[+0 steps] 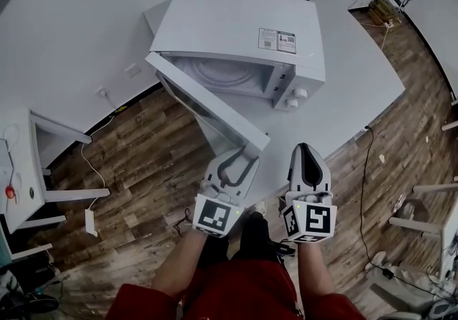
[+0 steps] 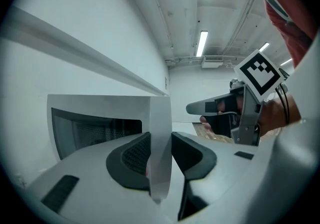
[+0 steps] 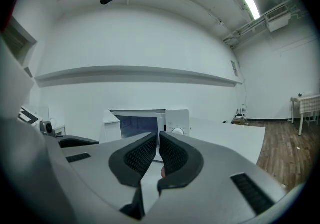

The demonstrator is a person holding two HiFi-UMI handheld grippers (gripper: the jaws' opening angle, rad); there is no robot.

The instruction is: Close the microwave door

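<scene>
A white microwave sits on a white table, seen from above. Its door stands wide open, swung out towards the person, with the free edge nearest them.

The left gripper has its jaws closed on that free edge. In the left gripper view the thin door panel stands upright between the two dark pads. The right gripper hovers just beside the door's free edge, above the table. Its jaws are drawn almost together with nothing between them.

The hold is only on a thin, smooth edge, so it looks likely to slip if the push goes straight rather than along the door's arc. A hard shove could shift the whole microwave on the table. The inner jaw could be trapped between the door and the oven's front as the gap closes, unless the grip lets go first. The right gripper looks close to the door's closing path and could be clipped.

The space between the door and the oven front appears free of objects. Much of the open door seems to hang past the table's rim, over wooden floor. To the person's left is open floor with a trailing cable, and a small side table stands well apart.
</scene>
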